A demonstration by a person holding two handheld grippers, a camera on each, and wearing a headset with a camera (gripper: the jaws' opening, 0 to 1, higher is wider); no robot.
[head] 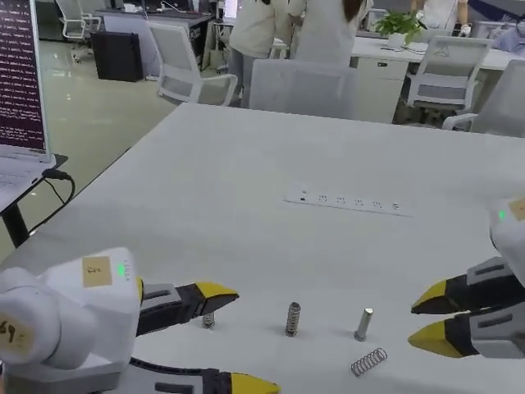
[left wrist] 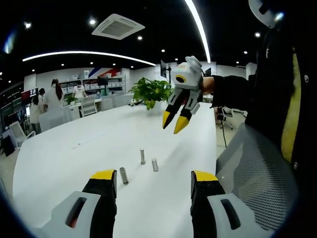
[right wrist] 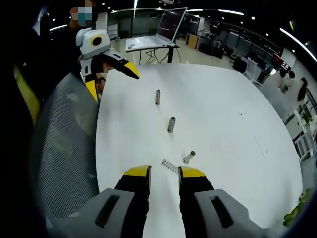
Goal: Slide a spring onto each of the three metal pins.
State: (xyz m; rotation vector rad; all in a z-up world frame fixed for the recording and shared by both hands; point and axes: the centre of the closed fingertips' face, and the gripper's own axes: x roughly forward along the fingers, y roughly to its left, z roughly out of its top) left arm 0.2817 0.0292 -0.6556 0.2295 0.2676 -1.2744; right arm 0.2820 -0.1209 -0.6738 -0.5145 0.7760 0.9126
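Currently: loose spring (head: 369, 361) at near edge of table (head: 246, 189), likely light, apt to roll; I'd pinch it mid-coil. Left tongs (left wrist: 153, 174) wide open, right tongs (right wrist: 164, 171) parted, both empty.

In the head view, the upper jaw of the white left gripper (head: 254, 339), with its yellow-tipped black jaws, covers the top of the leftmost short metal pin (head: 208, 321). This gripper's body runs off the bottom and left edges. The matching right gripper (head: 413, 325) is cut by the right edge. The open laptop (head: 16, 74) with a purple screen is cropped at the left, its text too small to read. Two standing people (head: 262, 25) are cut off above the shoulders.
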